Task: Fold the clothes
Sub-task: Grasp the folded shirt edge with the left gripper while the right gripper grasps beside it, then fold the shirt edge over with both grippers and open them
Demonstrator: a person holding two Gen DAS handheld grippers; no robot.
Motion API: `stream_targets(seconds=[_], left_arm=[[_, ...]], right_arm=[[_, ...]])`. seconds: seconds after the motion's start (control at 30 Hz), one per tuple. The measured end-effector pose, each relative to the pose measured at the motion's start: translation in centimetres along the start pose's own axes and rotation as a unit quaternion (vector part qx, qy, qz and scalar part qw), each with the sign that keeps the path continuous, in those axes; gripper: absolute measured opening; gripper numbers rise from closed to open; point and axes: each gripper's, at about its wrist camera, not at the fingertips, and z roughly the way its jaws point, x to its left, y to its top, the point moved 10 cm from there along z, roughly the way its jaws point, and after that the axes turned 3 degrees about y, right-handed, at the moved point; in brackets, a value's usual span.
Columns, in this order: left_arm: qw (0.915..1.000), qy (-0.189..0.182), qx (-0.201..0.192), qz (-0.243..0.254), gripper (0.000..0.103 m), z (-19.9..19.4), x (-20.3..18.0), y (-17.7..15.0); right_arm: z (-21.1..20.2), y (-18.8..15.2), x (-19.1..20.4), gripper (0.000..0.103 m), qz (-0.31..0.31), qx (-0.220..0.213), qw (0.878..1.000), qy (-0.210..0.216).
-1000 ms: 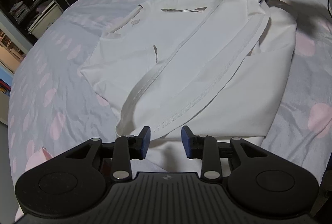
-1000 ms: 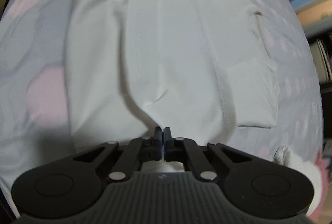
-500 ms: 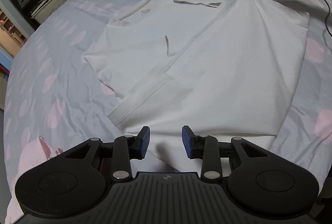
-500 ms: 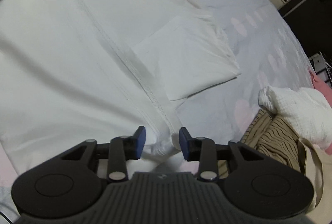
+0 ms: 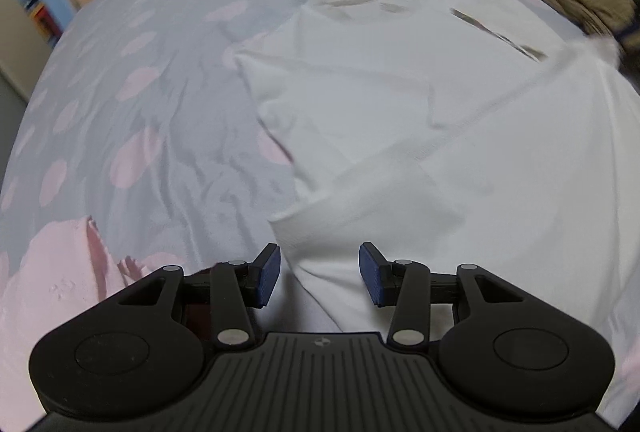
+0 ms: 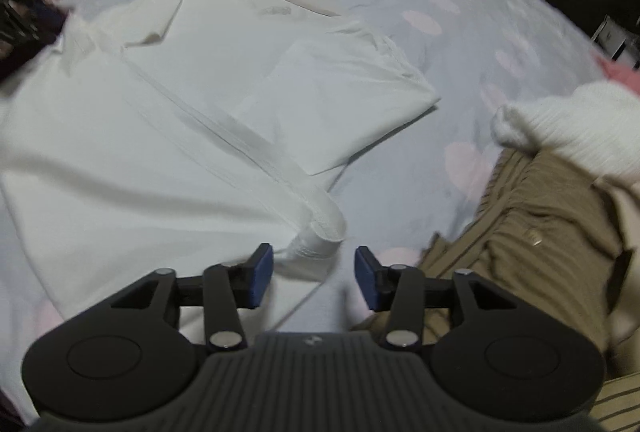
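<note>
- Left gripper (image 5: 319, 274): jaws apart, nothing between the pads; a folded corner of the white shirt (image 5: 460, 136) lies just ahead at 12 o'clock.
- White shirt: spread on the grey bedsheet (image 5: 152, 80) with pink spots, filling the 12 to 3 o'clock area of the left wrist view.
- Right gripper (image 6: 314, 278): jaws apart, empty; the shirt's bunched hem (image 6: 320, 228) sits just ahead at 12 o'clock.
- Brown striped garment (image 6: 532, 232): at 3 o'clock of the right gripper.
- Pink cloth (image 5: 52, 272): at 9 o'clock of the left gripper.

Bare bed (image 5: 152, 136) lies open left of the white shirt (image 5: 460, 136); far right, a brown striped garment (image 6: 532, 232) and white towel (image 6: 568, 124) crowd it.
</note>
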Motion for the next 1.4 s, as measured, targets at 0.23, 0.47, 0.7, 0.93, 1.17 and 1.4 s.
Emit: stream_targets(seconds=[0.23,0.47,0.7,0.93,1.17,1.4], left_arm=[[0.9997,-0.015,0.008,-0.019,0.043,1.4,0.8,0.2],[0.9935,-0.083,0.016,-0.075,0.004,1.7,0.5,0.4],[0.9924,-0.088,-0.014,-0.086,0.004,-0.4,1.5,1.1],[0.9852,-0.091,-0.087,-0.117,0.004,-3.8,3.4,4.2],[0.9801,-0.075,-0.108,-0.149,0.004,-2.7,6.6,9.5],[0.9809,-0.043,-0.089,-0.167,0.004,2.2,9.6,14.6]], right_arm=[[2.0,0.1,-1.0,0.048,0.032,-0.003,0.999,0.019],[2.4,0.6,-2.2,0.009,0.107,-0.021,0.992,0.06],[-1.2,1.3,-4.2,0.006,0.157,-0.082,0.982,0.069],[-3.8,4.0,-5.7,0.005,0.18,-0.148,0.97,0.067],[-3.6,8.2,-9.3,0.005,0.179,-0.164,0.969,0.037],[0.3,12.8,-13.7,0.004,0.181,-0.135,0.974,0.003]])
